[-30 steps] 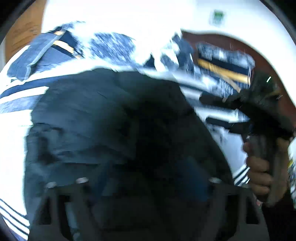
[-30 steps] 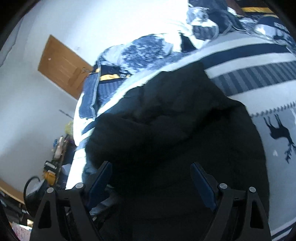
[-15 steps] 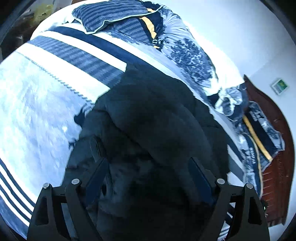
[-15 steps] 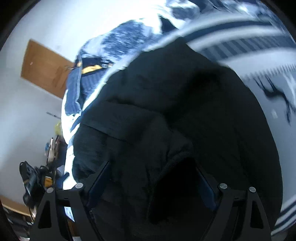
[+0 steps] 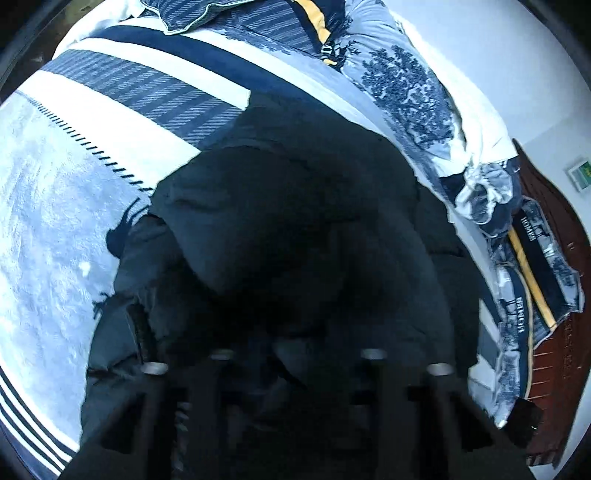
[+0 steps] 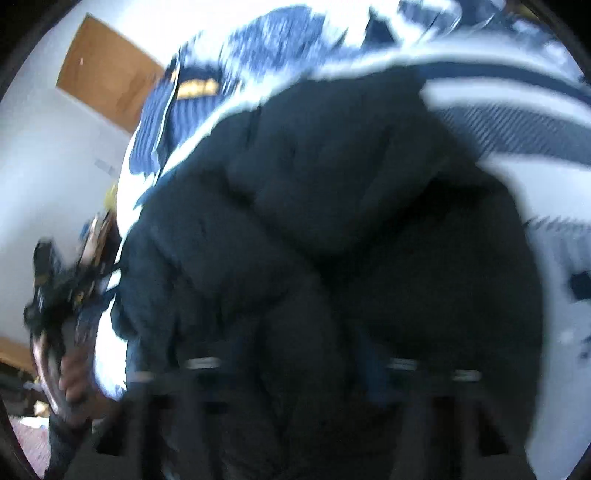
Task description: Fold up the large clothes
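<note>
Gripper tips — buried in dark jacket

"HOME" – on the pillowcase

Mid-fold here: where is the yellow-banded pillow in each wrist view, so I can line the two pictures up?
Left wrist: the yellow-banded pillow sits at the top edge, right of centre, beyond the black puffer jacket.
Right wrist: the same pillow is upper left, blurred, below the wooden door.
Shared landmark: the wide dark-blue stripe of the bedspread, running just past the jacket's far edge.
</note>
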A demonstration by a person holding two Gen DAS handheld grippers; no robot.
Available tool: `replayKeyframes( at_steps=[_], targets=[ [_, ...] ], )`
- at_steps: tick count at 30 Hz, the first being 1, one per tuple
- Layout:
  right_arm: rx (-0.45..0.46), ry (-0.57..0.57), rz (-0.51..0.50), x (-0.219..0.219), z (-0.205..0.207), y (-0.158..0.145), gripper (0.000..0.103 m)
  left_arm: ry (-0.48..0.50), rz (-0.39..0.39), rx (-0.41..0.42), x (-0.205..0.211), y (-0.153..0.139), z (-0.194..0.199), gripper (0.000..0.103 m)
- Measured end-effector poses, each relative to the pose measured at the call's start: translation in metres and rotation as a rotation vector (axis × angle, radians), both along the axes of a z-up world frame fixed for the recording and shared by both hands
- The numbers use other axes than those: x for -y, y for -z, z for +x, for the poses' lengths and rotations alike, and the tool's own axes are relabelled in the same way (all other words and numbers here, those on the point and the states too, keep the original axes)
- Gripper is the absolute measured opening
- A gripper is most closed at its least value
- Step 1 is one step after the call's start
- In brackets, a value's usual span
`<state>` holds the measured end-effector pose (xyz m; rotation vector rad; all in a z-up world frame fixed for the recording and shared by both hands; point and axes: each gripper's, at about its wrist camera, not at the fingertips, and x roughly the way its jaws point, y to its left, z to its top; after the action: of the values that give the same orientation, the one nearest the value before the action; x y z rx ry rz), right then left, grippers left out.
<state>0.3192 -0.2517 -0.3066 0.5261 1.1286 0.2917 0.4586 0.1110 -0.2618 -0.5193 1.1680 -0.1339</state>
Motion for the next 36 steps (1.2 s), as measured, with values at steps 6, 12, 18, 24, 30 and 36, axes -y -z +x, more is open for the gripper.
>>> replayKeyframes(
  at_steps=[6,12,18,24,30,36],
  targets=[
    [0.121,-0.029,-0.122,0.006,0.012,-0.068,0.004,0.038,0.024,0.138,0.012,-0.045,0.014,0.004],
    [0.161,-0.098,-0.317,0.031,0.094,-0.107,0.004,0.145,0.127,0.110,0.056,-0.030,0.030,0.008],
    [-0.005,0.019,-0.311,0.053,0.129,-0.014,0.024,0.162,0.113,0.096,0.042,-0.015,0.001,0.017],
    [0.174,0.249,-0.120,0.096,0.053,-0.075,0.094,0.012,0.284,0.294,-0.002,-0.070,-0.100,0.084],
    [0.227,0.291,-0.042,0.091,-0.093,-0.105,0.094,-0.095,0.286,0.266,-0.041,-0.083,-0.209,0.084],
    [0.215,0.345,-0.023,0.066,-0.219,-0.098,0.094,-0.088,0.257,0.199,-0.048,-0.069,-0.277,0.084]
  ],
)
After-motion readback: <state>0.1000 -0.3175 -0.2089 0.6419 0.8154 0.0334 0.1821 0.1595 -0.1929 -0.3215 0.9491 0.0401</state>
